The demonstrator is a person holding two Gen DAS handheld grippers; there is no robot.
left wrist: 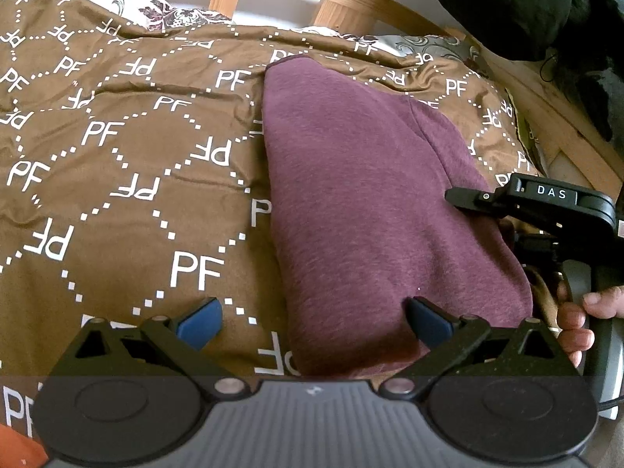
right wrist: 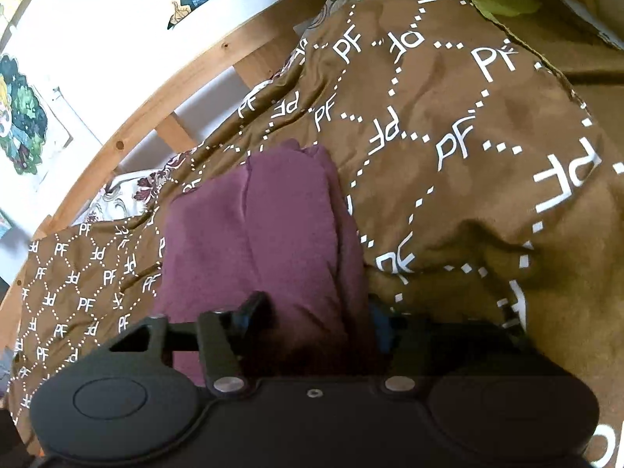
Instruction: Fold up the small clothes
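**Right gripper straddles the near-right edge of the folded garment; left gripper waits open at its near-left corner**

In its own wrist view the right gripper [right wrist: 312,318] has the near edge of the maroon, fleecy folded garment [right wrist: 280,226] between its two fingers: one black finger lies on top of the cloth, the blue-padded one sits at the cloth's right side. The jaws stand partly apart. Whether the pads actually press the fabric is hard to judge, since that part of the picture is dark and blurred, so I read it as a loose straddle and not a firm pinch. From here the garment runs straight ahead, its long axis along the gripper's pointing line, the far end narrowing toward the wooden bed rail [right wrist: 128,132].

The left gripper [left wrist: 312,321] is wide open, empty. Its right blue pad rests at the garment's [left wrist: 362,195] near-left part, its left pad over the bare bedspread. The garment lies ahead and to the right of it, long axis running away toward the headboard.

Both grippers are at the near end; the right one has the closer hold, so the next fold probably starts there.

The brown quilted bedspread [left wrist: 117,156] under the garment repeats white "PF" letters inside dotted diamonds. The right gripper's black body, seen from the left wrist, carries a label reading "DAS" [left wrist: 551,192]. A person's fingers [left wrist: 577,323] wrap its handle.
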